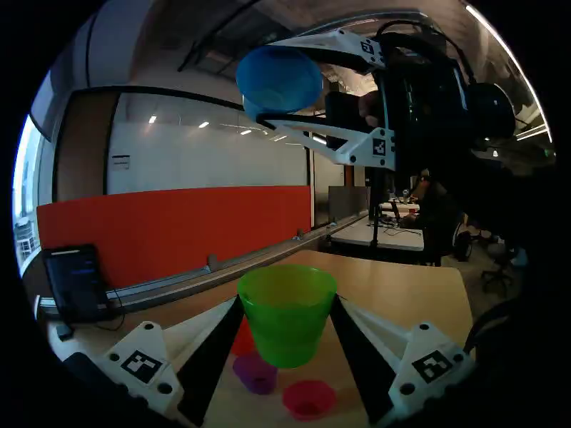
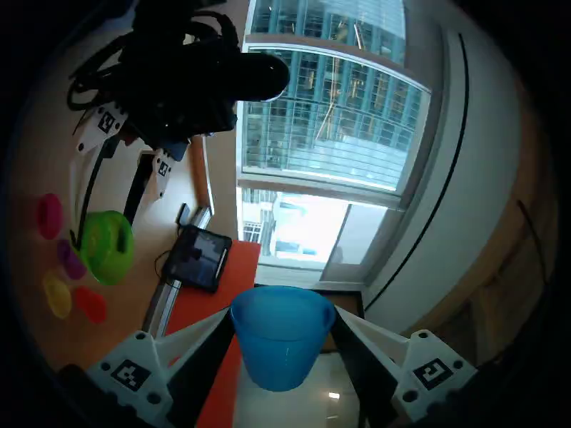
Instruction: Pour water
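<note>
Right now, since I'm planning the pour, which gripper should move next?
Right: the right gripper holds the blue cup raised and tipped, higher than the green cup, which the left gripper holds upright to receive. It should probably tip further.

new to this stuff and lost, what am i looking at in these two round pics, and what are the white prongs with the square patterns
There is no robot here. A person holds a two-finger tool in each hand, and a fisheye camera on each tool looks along its prongs. The left gripper view shows the left hand-held gripper clamped on a green cup above a wooden table. The right gripper view shows the right hand-held gripper clamped on a blue cup, which is raised and tipped over. On the table are a small purple cup, a small pink cup and a dark tablet. I cannot tell whether there is water.
</note>
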Motion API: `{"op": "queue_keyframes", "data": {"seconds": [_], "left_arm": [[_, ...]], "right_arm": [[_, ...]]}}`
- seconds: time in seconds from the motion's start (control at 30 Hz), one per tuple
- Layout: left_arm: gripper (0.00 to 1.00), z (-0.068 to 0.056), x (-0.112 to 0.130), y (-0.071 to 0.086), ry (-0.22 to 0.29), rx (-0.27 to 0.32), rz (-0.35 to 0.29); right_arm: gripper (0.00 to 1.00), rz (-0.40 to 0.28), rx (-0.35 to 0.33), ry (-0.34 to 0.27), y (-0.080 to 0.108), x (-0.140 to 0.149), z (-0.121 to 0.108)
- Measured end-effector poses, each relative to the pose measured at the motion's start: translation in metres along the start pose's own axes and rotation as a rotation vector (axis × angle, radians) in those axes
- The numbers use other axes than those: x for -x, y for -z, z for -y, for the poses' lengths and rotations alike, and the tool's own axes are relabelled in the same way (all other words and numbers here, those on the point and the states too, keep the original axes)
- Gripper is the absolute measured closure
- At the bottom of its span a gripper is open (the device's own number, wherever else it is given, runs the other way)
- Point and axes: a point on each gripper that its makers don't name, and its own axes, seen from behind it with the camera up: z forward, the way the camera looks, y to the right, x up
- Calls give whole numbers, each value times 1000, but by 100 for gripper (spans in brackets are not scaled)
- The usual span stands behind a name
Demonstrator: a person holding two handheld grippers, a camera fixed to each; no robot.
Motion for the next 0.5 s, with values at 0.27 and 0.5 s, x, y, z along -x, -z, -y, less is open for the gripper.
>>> {"op": "queue_keyframes", "data": {"seconds": [0.27,0.5], "left_arm": [[15,2,-2,3,-6,-9,-5],[15,4,-5,4,-7,-20,-10]], "right_arm": [[8,2,10,-188,4,3,2],[8,12,5,-418,8,9,11]]}}
